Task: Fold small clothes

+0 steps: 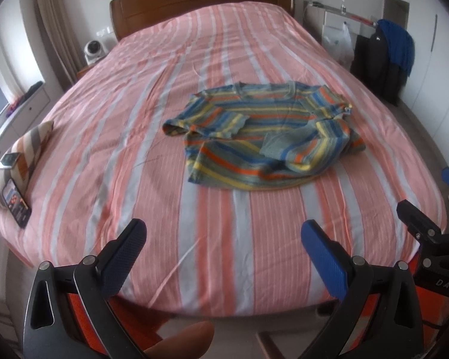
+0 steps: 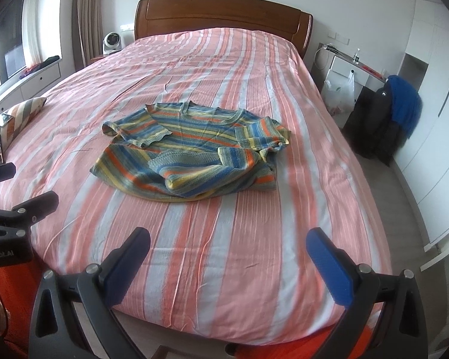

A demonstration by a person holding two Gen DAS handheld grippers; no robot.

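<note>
A small knit sweater (image 1: 260, 137) with blue, yellow, orange and grey stripes lies on the bed, collar toward the headboard, both sleeves folded in over its body. It also shows in the right wrist view (image 2: 191, 155). My left gripper (image 1: 224, 239) is open and empty above the foot of the bed, well short of the sweater. My right gripper (image 2: 227, 248) is open and empty, also at the foot of the bed. The right gripper shows at the right edge of the left wrist view (image 1: 419, 224).
The bed (image 1: 152, 95) has a pink and white striped sheet and a wooden headboard (image 2: 221, 21). A striped pillow (image 1: 21, 155) with a phone (image 1: 16, 203) sits at the left edge. A chair draped with dark and blue clothes (image 2: 389, 119) stands on the right.
</note>
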